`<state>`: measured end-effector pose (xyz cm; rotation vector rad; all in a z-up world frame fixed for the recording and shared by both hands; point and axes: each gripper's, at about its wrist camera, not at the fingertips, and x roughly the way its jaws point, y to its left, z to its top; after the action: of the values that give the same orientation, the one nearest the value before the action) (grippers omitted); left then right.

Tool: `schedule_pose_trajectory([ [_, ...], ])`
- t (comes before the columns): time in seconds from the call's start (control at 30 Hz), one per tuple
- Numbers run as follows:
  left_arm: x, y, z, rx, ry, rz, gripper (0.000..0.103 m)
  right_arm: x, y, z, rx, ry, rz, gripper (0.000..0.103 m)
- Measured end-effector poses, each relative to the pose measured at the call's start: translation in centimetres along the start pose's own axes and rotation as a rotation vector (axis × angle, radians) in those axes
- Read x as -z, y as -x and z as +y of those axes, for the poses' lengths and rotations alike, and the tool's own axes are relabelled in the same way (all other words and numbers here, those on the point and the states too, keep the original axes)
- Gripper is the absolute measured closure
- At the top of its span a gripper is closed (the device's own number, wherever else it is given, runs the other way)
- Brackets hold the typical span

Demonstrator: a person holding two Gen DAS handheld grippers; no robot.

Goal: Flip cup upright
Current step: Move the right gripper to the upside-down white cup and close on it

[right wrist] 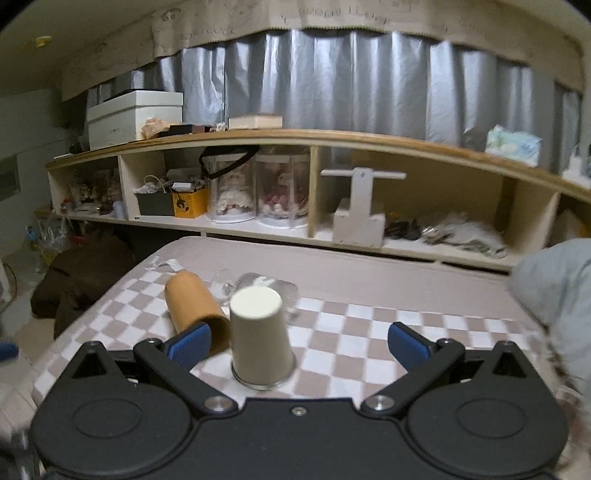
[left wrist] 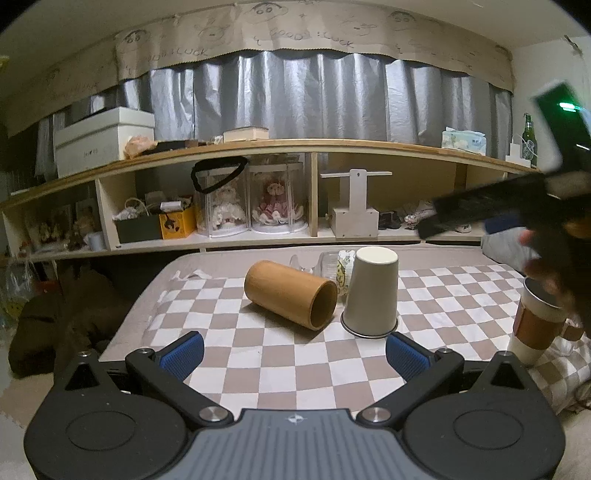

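The cup (right wrist: 260, 339) stands upside down on the checkered cloth (right wrist: 351, 347), a smooth cream tapered shape with its flat base on top and a thin metallic-looking rim pressed against the fabric. In the right wrist view it sits between the fingers of the right gripper (right wrist: 298, 343), closer to the left pad, and the jaws are spread wide with nothing in them. Just beside the cup, on its left, a tan cylinder (left wrist: 290, 293) lies on its side, matte like wood or card, its open mouth turned toward the cameras. Behind both lies a clear crinkled plastic item (left wrist: 334, 267) with a printed pattern too small to read. The left gripper (left wrist: 293, 354) hangs short of the cup, its ribbed blue pads (left wrist: 184, 352) wide apart and empty. At the right edge of the left view stands a white takeaway cup with a brown sleeve (left wrist: 537, 319), partly behind the blurred right-hand rig. The cloth is soft, in beige and white squares. Beyond it runs a long wooden shelf (left wrist: 314, 146) holding a white box (left wrist: 103, 138), two dolls in clear cases, and a green bottle (left wrist: 529, 138). Above the shiny grey curtain (left wrist: 314, 99), a paper banner (left wrist: 314, 35) with doodled faces reads "GOOD LUCK".
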<state>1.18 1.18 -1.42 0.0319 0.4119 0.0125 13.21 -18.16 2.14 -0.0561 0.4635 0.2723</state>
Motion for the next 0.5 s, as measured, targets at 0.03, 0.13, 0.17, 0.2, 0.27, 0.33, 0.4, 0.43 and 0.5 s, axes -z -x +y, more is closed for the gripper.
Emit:
schedule_pose_trajectory([
  [0.03, 0.1, -0.1, 0.1, 0.002, 0.003, -0.001, 0.000, -0.5, -1.0, 0.1, -0.007, -0.013, 0.015, 0.000],
  [0.13, 0.2, -0.3, 0.3, -0.004, 0.015, -0.014, 0.000, -1.6, -4.0, 0.5, -0.016, -0.045, 0.056, 0.001],
  [0.17, 0.2, -0.5, 0.5, -0.006, 0.019, -0.014, 0.000, -1.9, -4.9, 0.7, -0.017, -0.051, 0.067, 0.004],
  [0.2, 0.2, -0.6, 0.6, -0.006, 0.021, -0.011, 0.000, -2.1, -6.0, 0.9, -0.024, -0.049, 0.081, 0.007],
  [0.27, 0.4, -1.1, 0.8, -0.009, 0.017, 0.001, 0.000, -2.3, -7.9, 1.3, -0.035, -0.045, 0.108, 0.009],
  [0.33, 0.5, -1.8, 1.0, -0.023, 0.014, 0.030, 0.000, -2.2, -9.7, 1.9, -0.034, -0.040, 0.131, 0.009],
  [0.4, 0.6, -2.1, 1.3, -0.024, 0.022, 0.046, 0.000, -2.1, -11.1, 2.4, -0.027, -0.035, 0.152, 0.013],
  [0.43, 0.7, -2.1, 1.4, -0.024, 0.027, 0.048, 0.000, -2.1, -11.8, 2.6, -0.025, -0.034, 0.159, 0.015],
  [0.5, 0.7, -2.1, 1.7, -0.030, 0.038, 0.047, 0.000, -2.0, -12.8, 2.7, -0.026, -0.039, 0.168, 0.018],
])
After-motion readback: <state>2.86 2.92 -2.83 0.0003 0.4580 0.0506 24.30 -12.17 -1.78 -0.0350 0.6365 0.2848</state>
